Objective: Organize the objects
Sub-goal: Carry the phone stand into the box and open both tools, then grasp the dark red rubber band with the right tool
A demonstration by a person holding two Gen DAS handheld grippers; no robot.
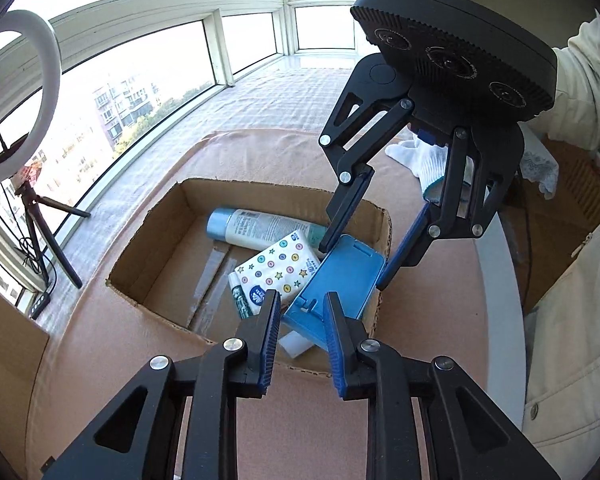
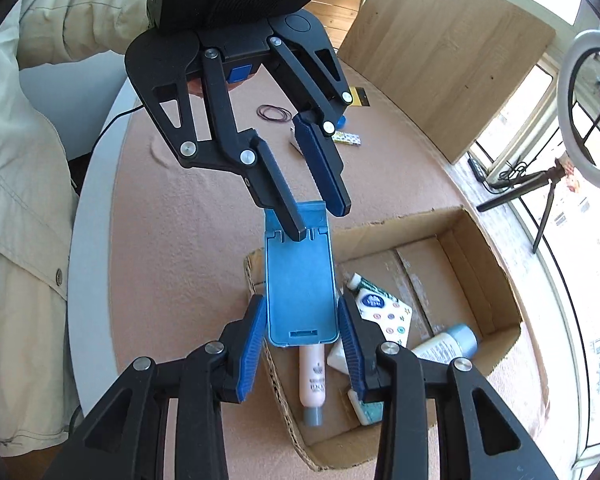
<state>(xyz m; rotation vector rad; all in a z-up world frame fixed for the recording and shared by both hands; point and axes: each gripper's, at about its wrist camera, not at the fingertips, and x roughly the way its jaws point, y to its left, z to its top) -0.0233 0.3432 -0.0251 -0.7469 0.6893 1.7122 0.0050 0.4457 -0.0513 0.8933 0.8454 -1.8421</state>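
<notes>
A blue folding phone stand hangs over the near edge of an open cardboard box. My right gripper is shut on the stand's lower end. In the left wrist view the stand sits between both grippers. My left gripper is open, its fingers either side of the stand's thin flap, not clamping it. In the box lie a white bottle with a blue cap, a tissue pack with star print, a small tube and a pink tube.
The box stands on a round table with a pink cloth. Rubber bands, a small patterned pack and a yellow-black item lie at the far side. A ring light on a tripod stands by the windows.
</notes>
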